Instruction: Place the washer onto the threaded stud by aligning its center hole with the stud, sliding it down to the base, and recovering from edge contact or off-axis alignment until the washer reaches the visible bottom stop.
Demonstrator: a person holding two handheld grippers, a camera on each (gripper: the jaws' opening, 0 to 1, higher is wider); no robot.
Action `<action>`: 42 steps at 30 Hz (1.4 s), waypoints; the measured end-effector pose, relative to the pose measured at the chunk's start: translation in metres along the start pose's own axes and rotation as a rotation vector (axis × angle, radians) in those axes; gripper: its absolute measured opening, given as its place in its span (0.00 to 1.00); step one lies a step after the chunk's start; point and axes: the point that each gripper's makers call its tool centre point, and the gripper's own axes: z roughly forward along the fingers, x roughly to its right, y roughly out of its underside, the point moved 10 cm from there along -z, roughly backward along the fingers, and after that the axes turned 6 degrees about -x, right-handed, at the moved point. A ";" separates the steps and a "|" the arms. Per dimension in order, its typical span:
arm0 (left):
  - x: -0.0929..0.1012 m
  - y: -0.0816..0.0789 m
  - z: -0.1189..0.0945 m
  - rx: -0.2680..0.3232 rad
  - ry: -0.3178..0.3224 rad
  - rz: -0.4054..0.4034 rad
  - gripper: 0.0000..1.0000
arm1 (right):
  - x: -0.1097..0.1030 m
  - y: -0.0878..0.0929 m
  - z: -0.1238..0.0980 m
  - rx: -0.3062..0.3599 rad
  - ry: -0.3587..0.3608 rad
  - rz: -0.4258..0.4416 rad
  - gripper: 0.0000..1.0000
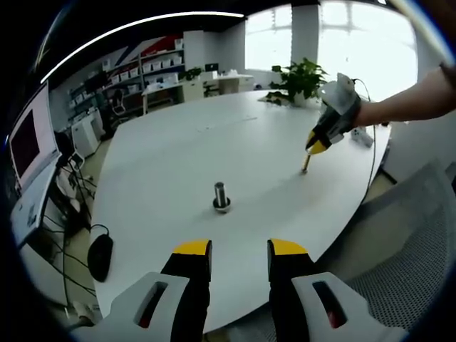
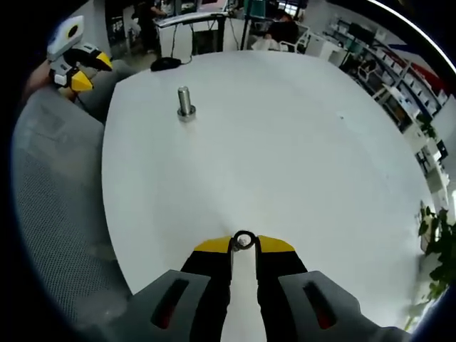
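Observation:
A short metal threaded stud point(image 1: 221, 196) stands upright on its round base on the white oval table point(image 1: 171, 157). My left gripper point(image 1: 240, 249) is open with nothing between its jaws, near the table's edge and short of the stud. In the right gripper view the stud point(image 2: 186, 102) is far ahead. My right gripper point(image 2: 244, 246) is shut on a small metal washer point(image 2: 244, 241) pinched at the fingertips. From the left gripper view the right gripper point(image 1: 315, 146) hovers over the table's right side, held by a hand. The left gripper point(image 2: 77, 71) shows at upper left.
A grey mesh chair point(image 1: 406, 242) sits at the table's edge, also seen as the chair point(image 2: 57, 199). A monitor point(image 1: 32, 135) and a black mouse point(image 1: 100, 256) lie left. A potted plant point(image 1: 303, 78) stands at the far end. Shelves line the back wall.

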 end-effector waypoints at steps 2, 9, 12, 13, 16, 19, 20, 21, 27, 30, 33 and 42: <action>0.000 0.000 0.000 0.000 -0.001 0.002 0.29 | 0.001 0.002 0.002 -0.007 0.000 0.003 0.14; 0.000 0.000 0.000 -0.002 -0.001 -0.002 0.29 | 0.000 0.005 0.009 -0.022 -0.022 0.016 0.14; 0.000 0.001 0.000 -0.004 -0.002 -0.005 0.29 | -0.001 0.005 0.015 -0.032 -0.026 0.014 0.14; 0.000 0.001 0.000 -0.006 -0.002 -0.005 0.29 | -0.001 0.004 0.017 -0.033 -0.028 0.016 0.14; 0.000 0.001 0.001 -0.012 -0.002 -0.002 0.29 | -0.001 0.004 0.024 -0.048 -0.037 0.024 0.14; 0.000 0.002 0.001 -0.019 -0.002 -0.002 0.29 | 0.000 0.008 0.034 -0.069 -0.051 0.045 0.14; 0.000 0.002 0.002 -0.020 -0.001 -0.003 0.29 | 0.001 0.008 0.036 -0.071 -0.054 0.046 0.14; -0.001 0.002 0.002 -0.022 0.000 -0.005 0.29 | 0.002 0.009 0.038 -0.074 -0.056 0.048 0.14; -0.001 0.002 0.003 -0.027 0.000 -0.007 0.29 | 0.003 0.009 0.050 -0.086 -0.075 0.072 0.14; -0.001 0.003 0.002 -0.029 -0.002 -0.011 0.29 | 0.001 0.005 0.053 -0.083 -0.081 0.072 0.14; -0.002 0.003 0.003 -0.031 -0.007 -0.019 0.29 | 0.000 -0.001 0.056 -0.072 -0.086 0.058 0.14; -0.003 0.004 0.003 -0.043 -0.015 -0.026 0.29 | -0.001 -0.015 0.060 -0.047 -0.103 0.040 0.14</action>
